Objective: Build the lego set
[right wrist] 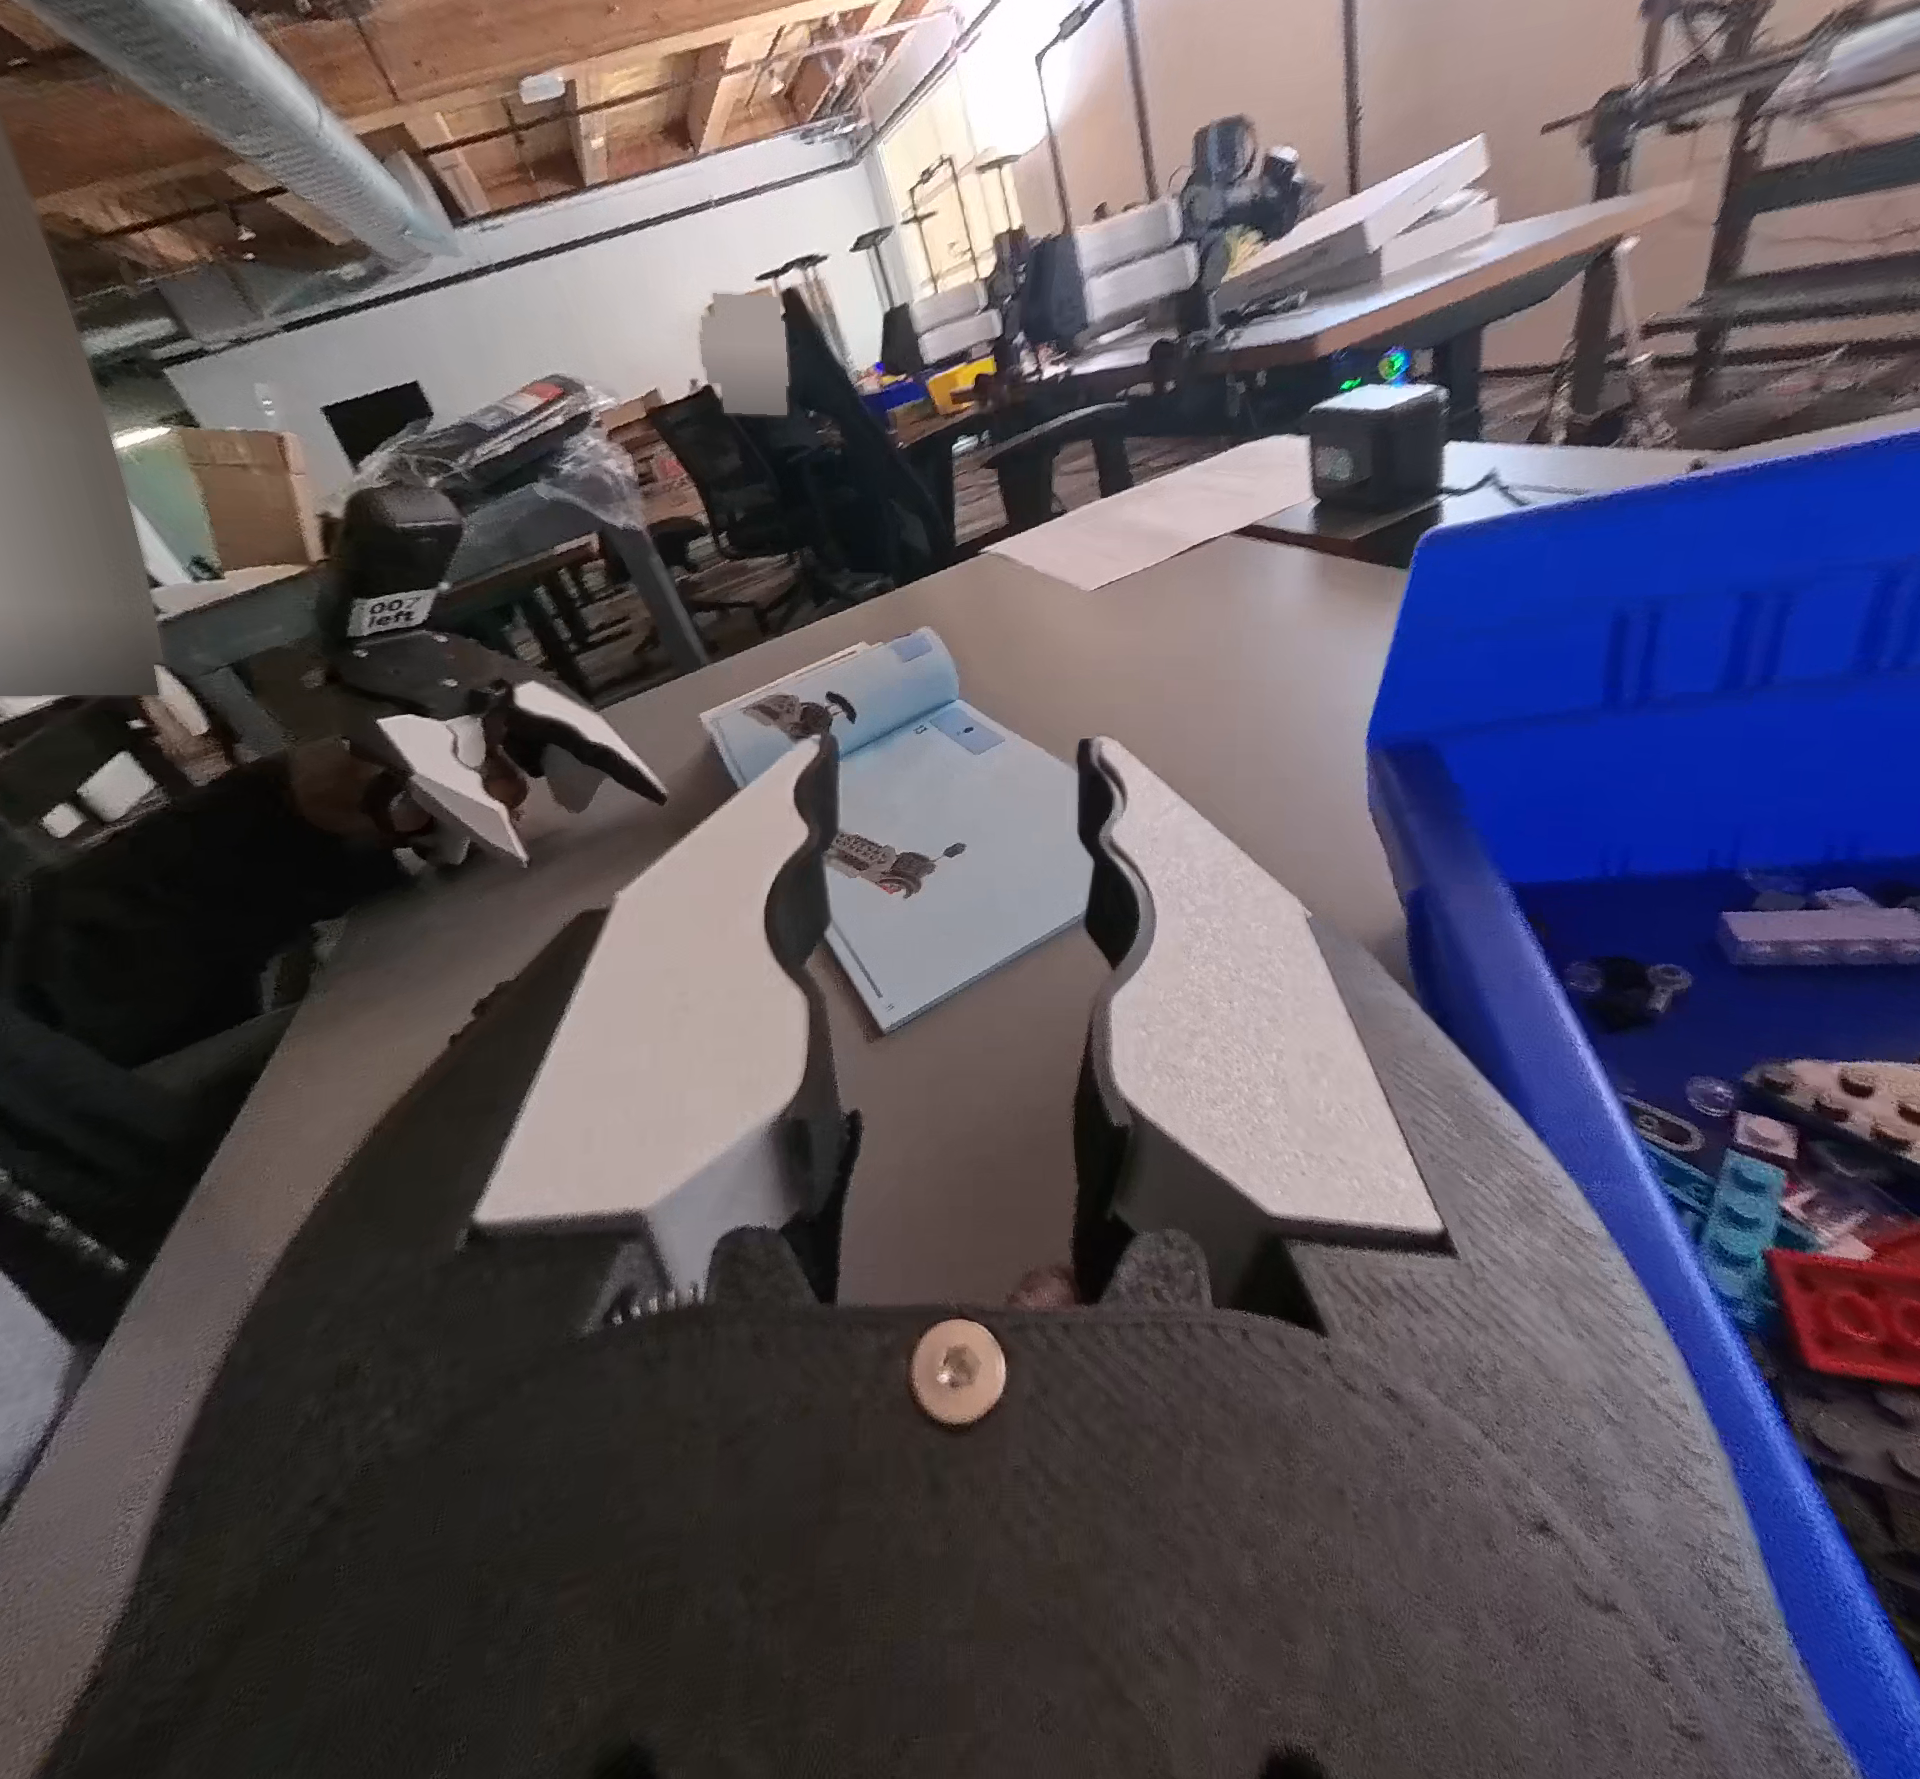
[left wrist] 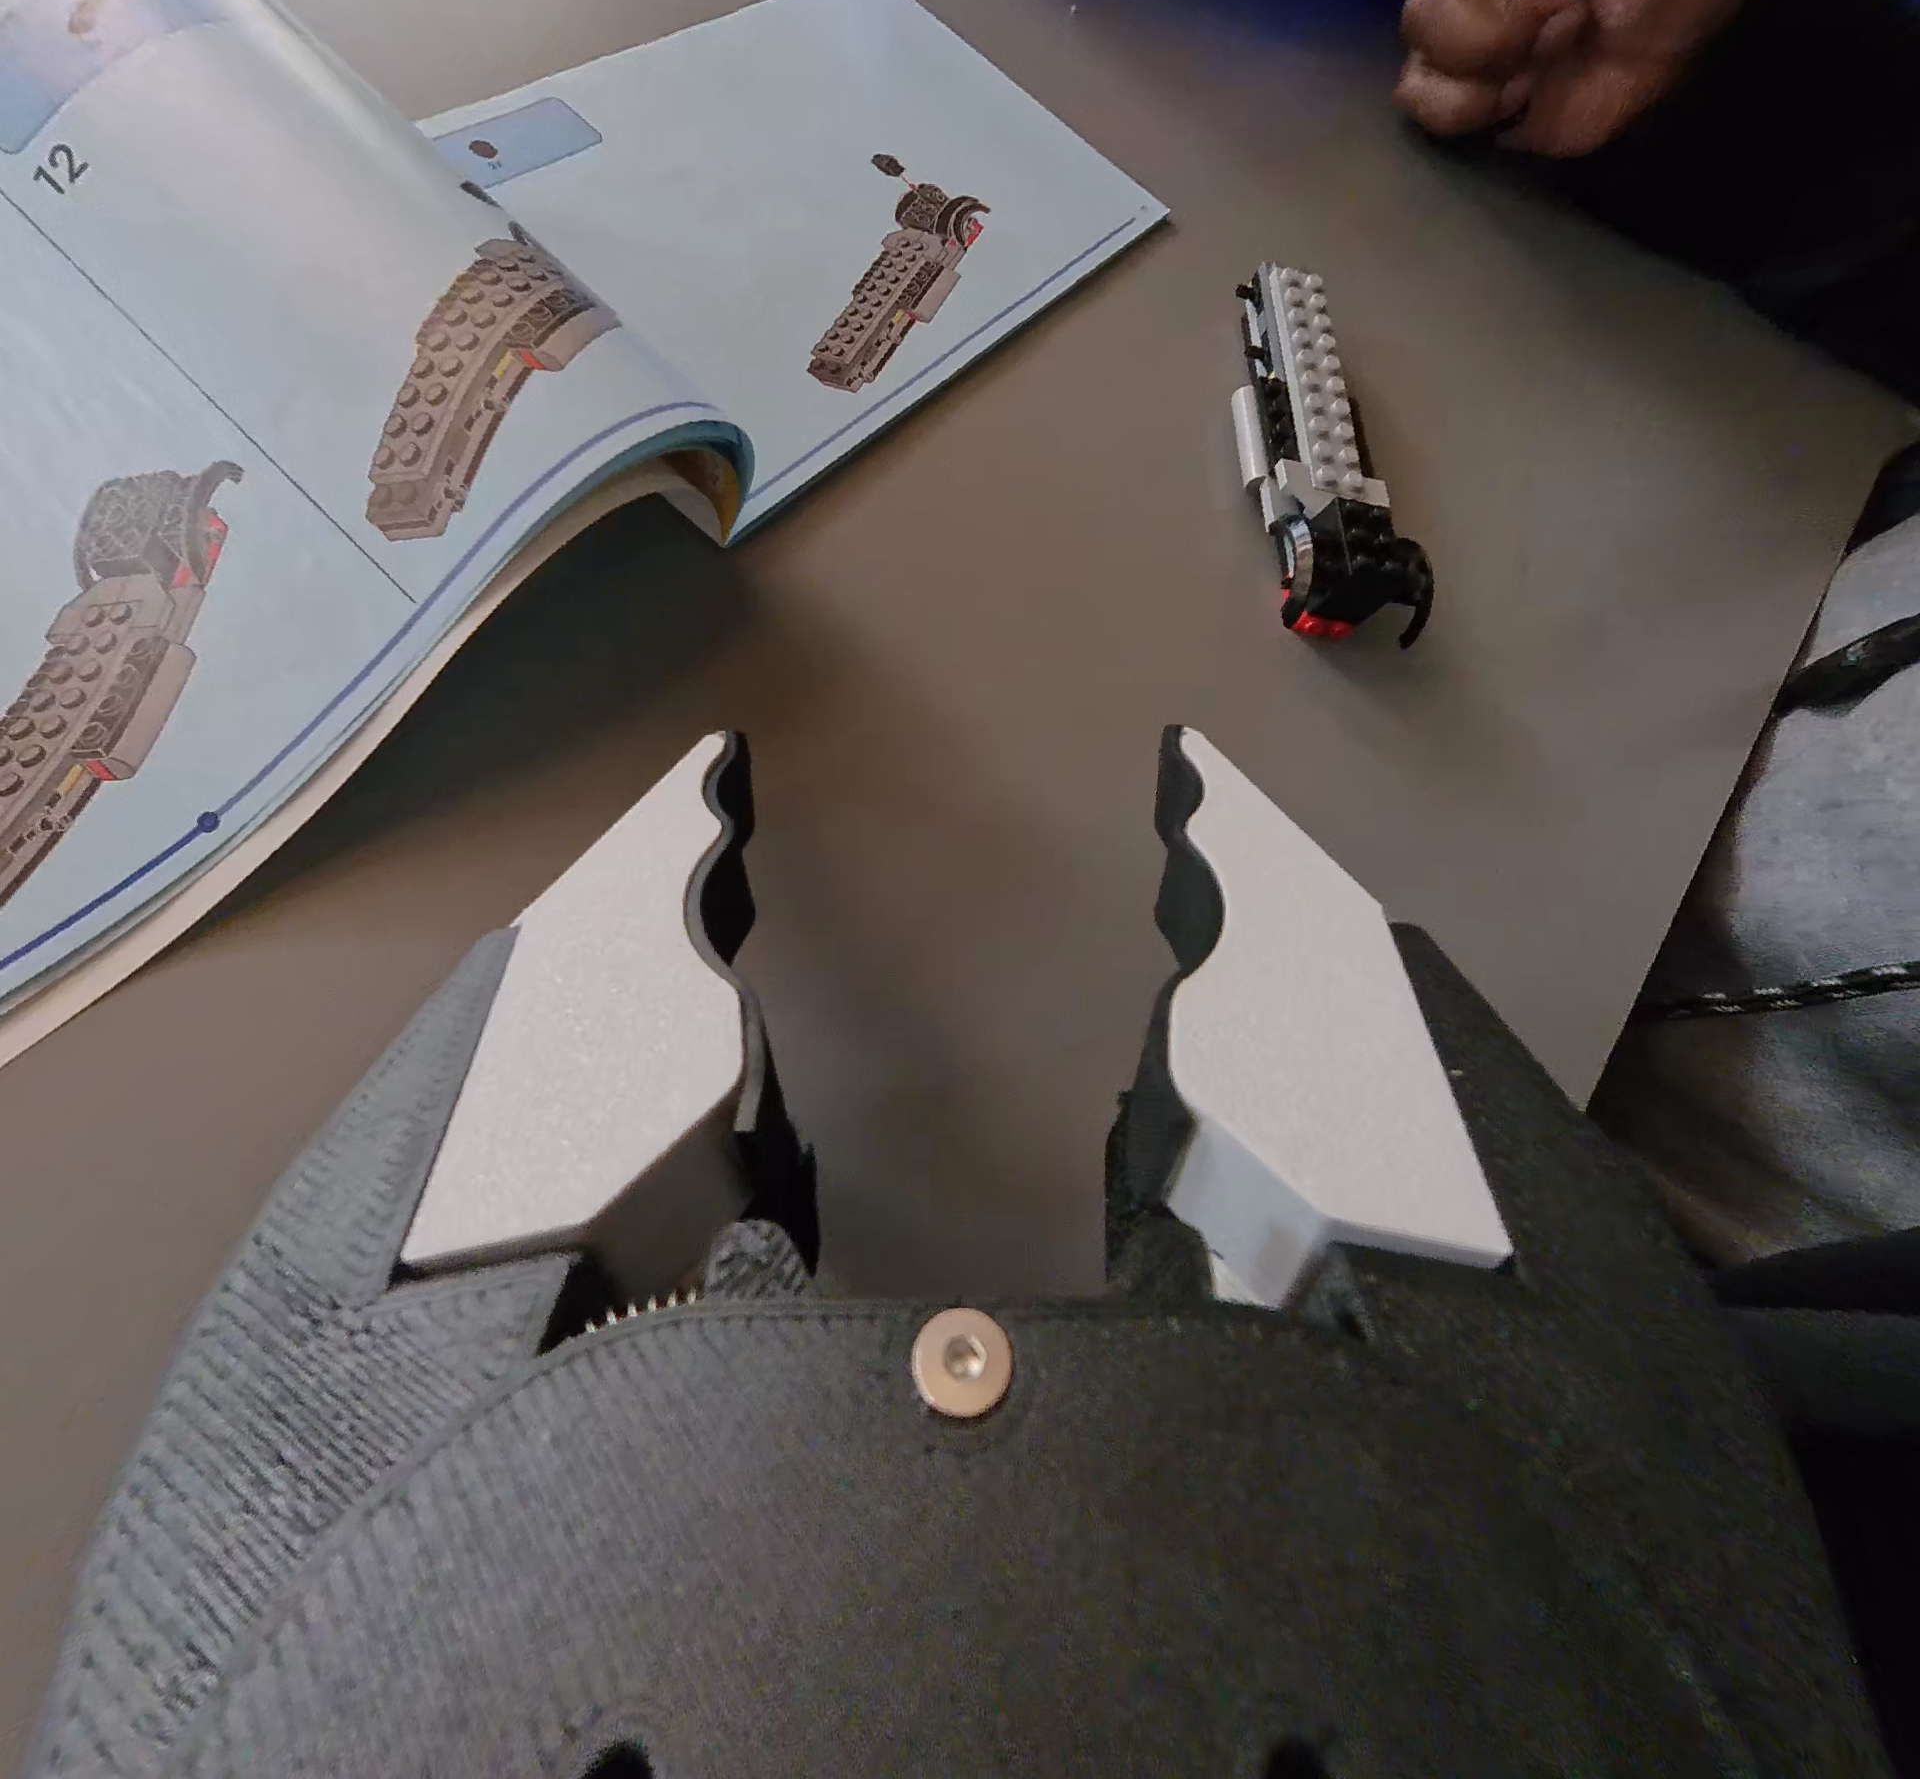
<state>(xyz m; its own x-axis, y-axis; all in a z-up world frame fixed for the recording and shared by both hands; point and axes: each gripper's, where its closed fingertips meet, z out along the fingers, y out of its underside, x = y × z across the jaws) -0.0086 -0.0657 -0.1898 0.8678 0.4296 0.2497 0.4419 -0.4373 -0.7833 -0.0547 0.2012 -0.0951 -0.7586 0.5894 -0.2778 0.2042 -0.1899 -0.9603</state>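
A long grey and black lego build (left wrist: 1311,441) with red bits at its near end lies on the grey table (left wrist: 935,607), ahead and right of my left gripper (left wrist: 951,742), which is open and empty above the table. An open instruction booklet (left wrist: 343,358) lies to the left; it also shows in the right wrist view (right wrist: 935,856). My right gripper (right wrist: 956,753) is open and empty, held above the table facing the booklet. The left gripper also shows in the right wrist view (right wrist: 520,773) at the left. The build is hidden in the right wrist view.
A blue bin (right wrist: 1621,690) with several loose lego pieces (right wrist: 1829,1199) stands at the right. A person's hand (left wrist: 1558,15) on a blue handle is at the far right in the left wrist view. The table edge (left wrist: 1745,794) runs close on the right. Left tips to right tips: about 30 cm.
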